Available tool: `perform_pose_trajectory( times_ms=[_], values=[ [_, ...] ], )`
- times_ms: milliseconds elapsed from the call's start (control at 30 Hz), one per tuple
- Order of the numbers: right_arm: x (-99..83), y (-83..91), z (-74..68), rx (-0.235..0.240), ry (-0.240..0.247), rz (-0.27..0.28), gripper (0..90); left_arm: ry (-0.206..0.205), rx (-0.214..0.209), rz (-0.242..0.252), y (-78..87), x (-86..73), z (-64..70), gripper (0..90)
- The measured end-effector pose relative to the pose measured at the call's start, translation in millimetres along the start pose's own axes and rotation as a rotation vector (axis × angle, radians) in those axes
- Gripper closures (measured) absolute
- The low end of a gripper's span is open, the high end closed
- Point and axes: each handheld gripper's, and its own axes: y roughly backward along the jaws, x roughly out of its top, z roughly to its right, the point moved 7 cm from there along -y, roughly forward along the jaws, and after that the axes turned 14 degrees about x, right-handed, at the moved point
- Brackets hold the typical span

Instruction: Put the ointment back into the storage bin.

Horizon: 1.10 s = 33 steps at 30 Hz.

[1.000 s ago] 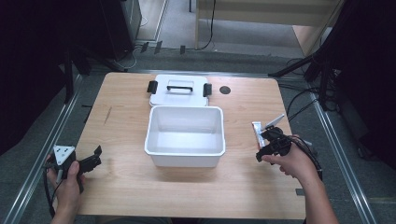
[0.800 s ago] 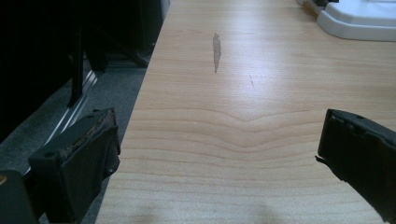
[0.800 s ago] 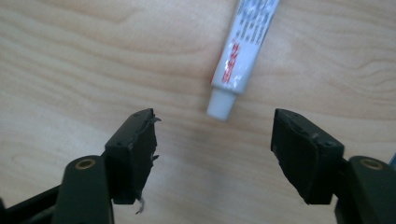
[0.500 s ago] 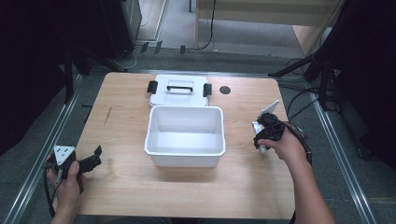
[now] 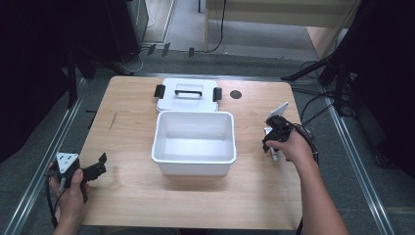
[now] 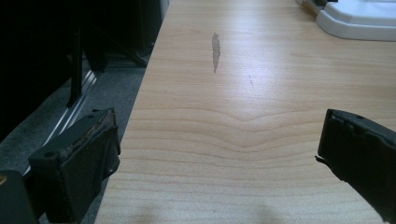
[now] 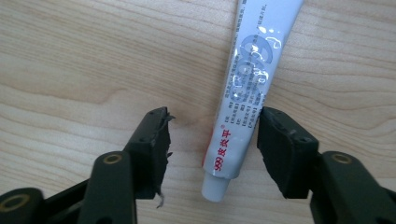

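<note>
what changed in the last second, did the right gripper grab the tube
The right gripper moved forward along the table's right side and came down over the tube; its jaws stand open around the tube, not yet shut. The left gripper, white bin and lid stayed put.

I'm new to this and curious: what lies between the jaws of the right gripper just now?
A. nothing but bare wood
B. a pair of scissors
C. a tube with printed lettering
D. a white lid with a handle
C: in the right gripper view the tube lies on the wooden table between the open jaws of the right gripper.
</note>
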Motion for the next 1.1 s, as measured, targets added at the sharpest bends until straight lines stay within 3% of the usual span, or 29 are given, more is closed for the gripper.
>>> perform_pose_trajectory(
  times_ms=[267,367,600,733,833,1100],
  values=[
    [5.3,-0.6,6.9,0.014,-0.049,0.013,54.6,0.000,0.001,0.000,0.0,0.0,0.0,0.0],
    [7.0,0.1,7.3,-0.004,-0.036,0.017,62.9,0.000,0.001,0.000,0.0,0.0,0.0,0.0],
    [9.4,-1.3,9.0,-0.041,-0.025,0.017,64.8,0.001,0.002,-0.001,-0.2,0.0,0.1,0.0],
    [9.8,-3.5,10.2,-0.054,-0.017,0.005,71.5,-0.001,0.002,-0.001,-0.3,0.0,-0.2,0.0],
    [11.3,-0.3,10.0,-0.088,0.026,0.021,72.3,0.000,0.002,-0.001,-0.3,0.0,-0.1,0.0],
    [9.7,16.7,-4.8,-0.023,0.067,0.043,72.4,0.000,0.002,-0.003,-0.4,0.0,-0.1,0.0]
  ],
)
